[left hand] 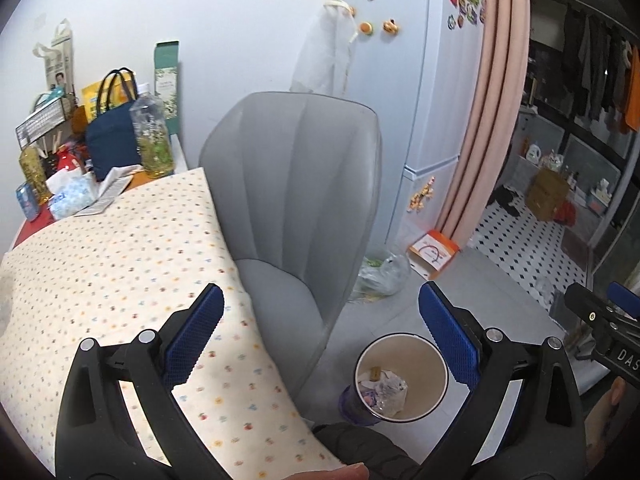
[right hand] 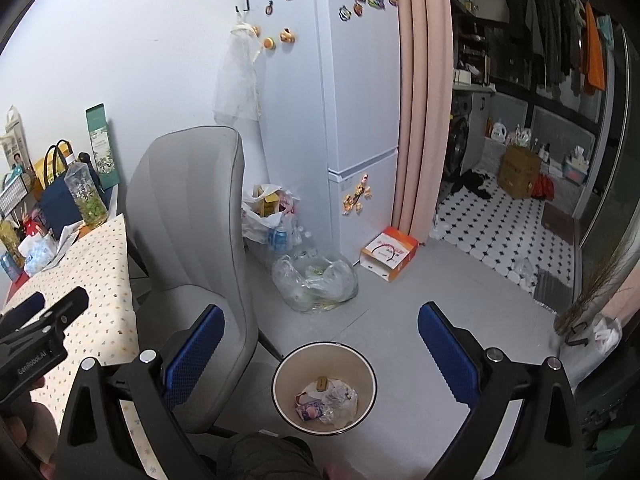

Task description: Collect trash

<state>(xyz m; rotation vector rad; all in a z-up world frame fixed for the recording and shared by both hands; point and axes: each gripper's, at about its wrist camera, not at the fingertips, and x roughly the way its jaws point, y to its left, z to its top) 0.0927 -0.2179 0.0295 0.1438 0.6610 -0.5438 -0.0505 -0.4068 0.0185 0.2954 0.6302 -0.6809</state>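
A round waste bin [left hand: 402, 380] stands on the grey floor beside the chair; it also shows in the right wrist view [right hand: 324, 388]. Crumpled wrappers and plastic [right hand: 328, 400] lie in its bottom. My left gripper [left hand: 320, 340] is open and empty, held above the table edge and the bin. My right gripper [right hand: 320, 352] is open and empty, held above the bin. The right gripper shows at the right edge of the left wrist view [left hand: 600, 320], and the left gripper at the left edge of the right wrist view [right hand: 36, 328].
A grey chair [right hand: 188, 240] stands between the table with a dotted cloth [left hand: 120, 272] and a white fridge [right hand: 340, 120]. Clear plastic bags [right hand: 316, 284] and an orange-white box [right hand: 388, 254] lie on the floor. Bags, bottles and tissues [left hand: 72, 196] crowd the table's far end.
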